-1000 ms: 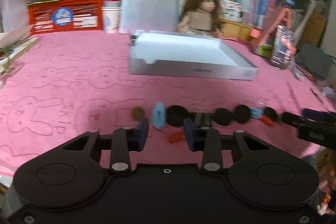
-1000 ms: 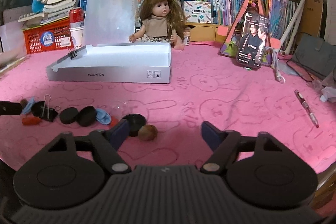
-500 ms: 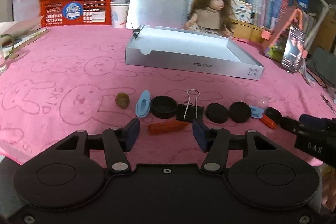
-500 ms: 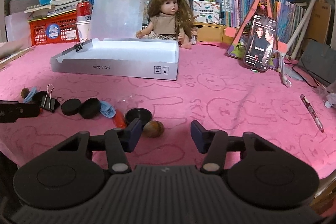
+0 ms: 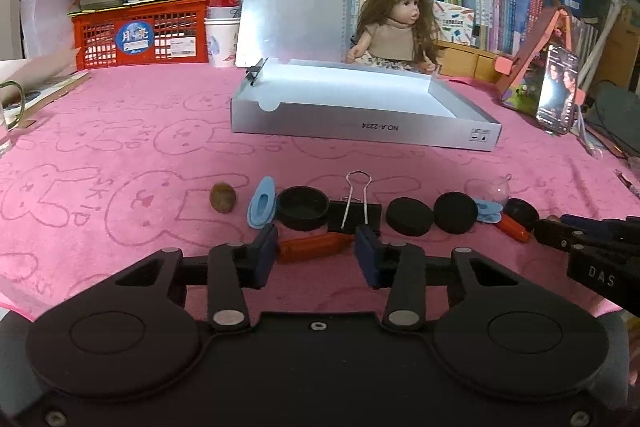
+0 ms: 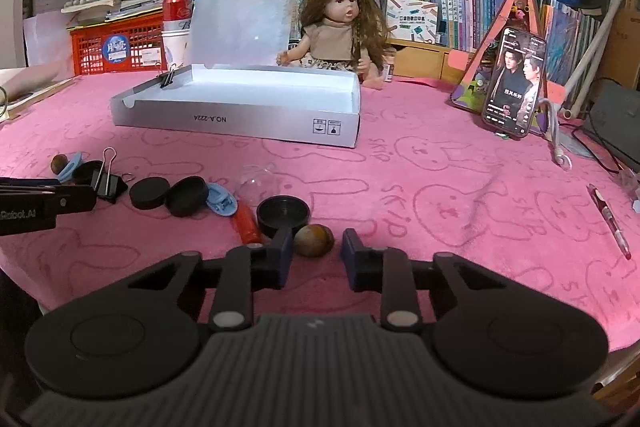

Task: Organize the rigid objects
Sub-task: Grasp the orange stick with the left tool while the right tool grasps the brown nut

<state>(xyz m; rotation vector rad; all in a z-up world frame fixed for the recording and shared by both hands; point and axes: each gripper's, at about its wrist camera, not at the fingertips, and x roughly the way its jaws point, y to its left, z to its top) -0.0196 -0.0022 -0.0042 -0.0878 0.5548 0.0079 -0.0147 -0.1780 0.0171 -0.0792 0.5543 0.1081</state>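
Observation:
A row of small objects lies on the pink cloth: a brown nut point(image 5: 222, 197), a blue clip point(image 5: 262, 201), a black cap point(image 5: 302, 207), a binder clip point(image 5: 354, 211), black discs point(image 5: 411, 216) and an orange-red tube point(image 5: 314, 247). My left gripper point(image 5: 316, 255) is open, its fingers on either side of the orange-red tube. My right gripper point(image 6: 314, 255) is open around a second brown nut point(image 6: 314, 240), beside a black cap point(image 6: 283, 214) and another orange-red tube point(image 6: 247, 224). An open grey box point(image 5: 360, 105) stands behind; it also shows in the right wrist view point(image 6: 248, 107).
A doll point(image 6: 340, 27) sits behind the box. A phone on a stand point(image 6: 514, 83), a pen point(image 6: 610, 221) and cables lie to the right. A red crate point(image 5: 140, 35), a can, cups, books and plush toys line the back edge.
Both grippers have come down closer to the row. The left jaws have opened wider around the orange-red tube. The right jaws have narrowed around the nut.

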